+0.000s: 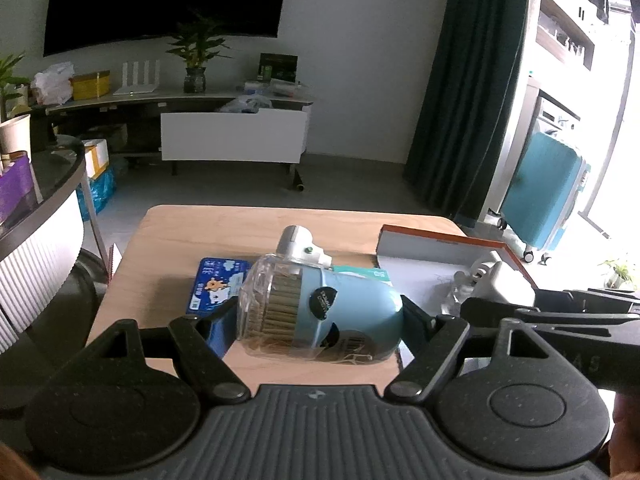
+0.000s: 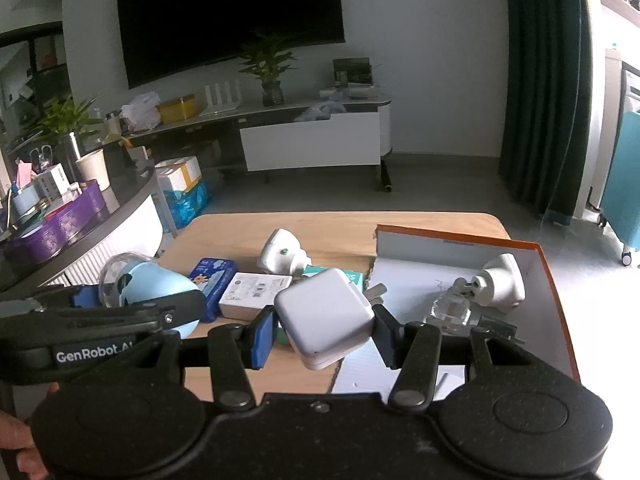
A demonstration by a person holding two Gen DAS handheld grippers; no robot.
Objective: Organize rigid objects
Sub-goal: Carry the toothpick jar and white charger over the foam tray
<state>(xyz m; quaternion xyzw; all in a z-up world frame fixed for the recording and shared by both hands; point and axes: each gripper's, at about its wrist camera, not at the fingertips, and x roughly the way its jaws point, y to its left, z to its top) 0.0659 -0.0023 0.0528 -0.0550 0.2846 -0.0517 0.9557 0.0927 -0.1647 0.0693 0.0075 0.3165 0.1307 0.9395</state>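
Left gripper (image 1: 320, 320): clamped on the blue jar (image 1: 320, 312), lying sideways (clear lid leftward) between its pads
Right gripper (image 2: 326, 334): clamped on the white charger (image 2: 326, 320), carried just short of the orange-rimmed box (image 2: 532, 276), likely its destination
Surface: wooden table (image 1: 180, 232), living room beyond

- left gripper (image 1: 320, 320) clamps light-blue jar (image 1: 320, 312) lying sideways, clear lid frame-left
- blue tin (image 1: 214, 286) behind it on wooden table (image 1: 180, 232)
- orange-edged box (image 1: 432, 248) right, white adapter (image 1: 500, 280) inside
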